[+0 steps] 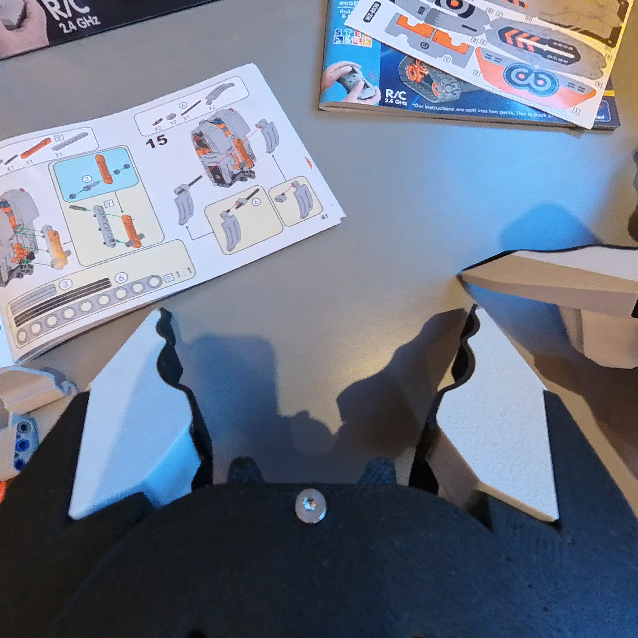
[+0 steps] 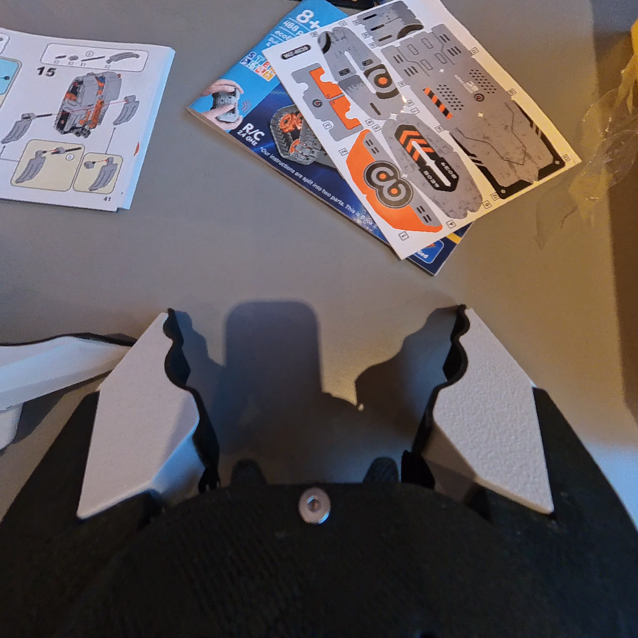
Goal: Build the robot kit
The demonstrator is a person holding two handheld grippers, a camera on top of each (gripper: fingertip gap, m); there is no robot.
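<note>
left tool (image 1: 317,310) is spread wide w/ nothing between its fingers, hanging over bare grey counter (image 1: 397,207). nearest thing to it is the open instruction booklet (image 1: 165,193), lying flat just ahead and to the left; the booklet's near edge comes close to the left fingertip but doesn't touch as far as i can tell. at the far left edge, beside the tool body, a part-built grey block model w/ blue pins (image 1: 20,431) shows only partly. top left corner has a dark box (image 1: 51,24), cut off by the frame.

right tool (image 2: 316,310) is likewise released, fingers apart, empty, also over bare counter. ahead and a bit right of it lies a closed blue booklet (image 2: 248,114) w/ a sticker sheet (image 2: 414,131) resting on top, covering most of the cover. both are apart from the fingertips. same pair shows top right in the left view.

the two tools sit side by side: a pale finger of the right one pokes in at the right edge of the left view, just beside the left tool. crumpled clear plastic wrap (image 2: 607,138) lies at the far right, against smth yellowish i can't make out.
</note>
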